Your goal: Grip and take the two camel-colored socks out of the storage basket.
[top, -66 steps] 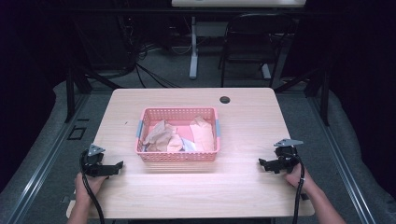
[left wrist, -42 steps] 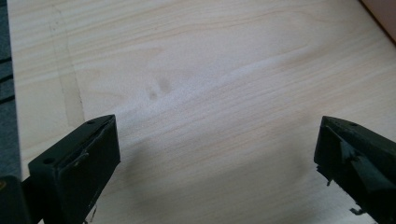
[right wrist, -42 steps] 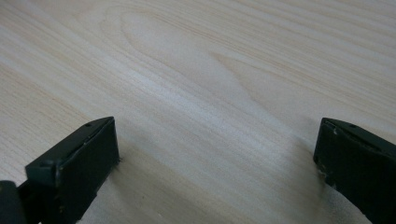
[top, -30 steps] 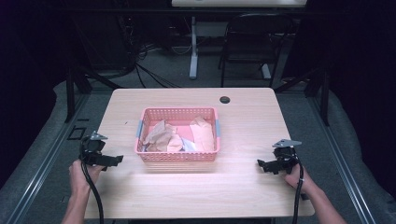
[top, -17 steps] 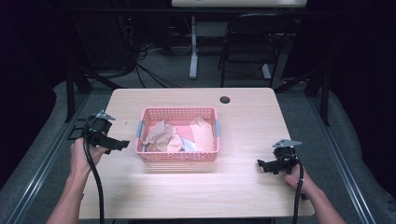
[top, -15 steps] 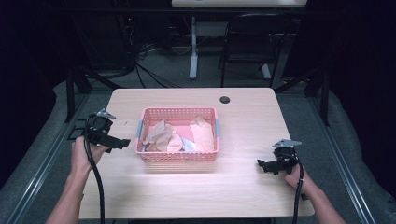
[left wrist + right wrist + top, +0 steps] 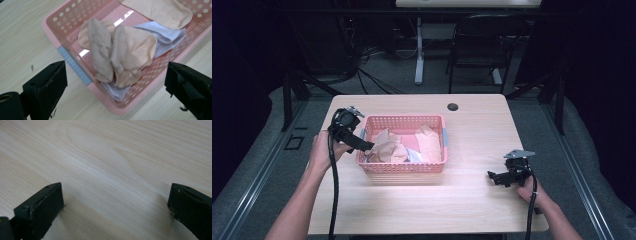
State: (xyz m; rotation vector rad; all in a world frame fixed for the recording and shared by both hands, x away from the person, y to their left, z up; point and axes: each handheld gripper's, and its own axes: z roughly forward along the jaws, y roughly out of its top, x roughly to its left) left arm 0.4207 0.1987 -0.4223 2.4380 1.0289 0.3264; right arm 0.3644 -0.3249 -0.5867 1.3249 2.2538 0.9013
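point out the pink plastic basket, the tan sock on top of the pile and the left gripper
pink plastic perforated basket [image 7: 75, 13]: left gripper view, bare far wall.
crumpled tan fabric sock [image 7: 100, 47]: left gripper view, its middle.
black two-jaw left gripper [image 7: 368, 146]: high view, between the jaw tips.

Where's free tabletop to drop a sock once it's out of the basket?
Bare wood lies between the basket and the right gripper, along the near edge in front of the basket, and behind it up to the round hole. Crowded: the basket's left end, where the left gripper hangs open over the socks.
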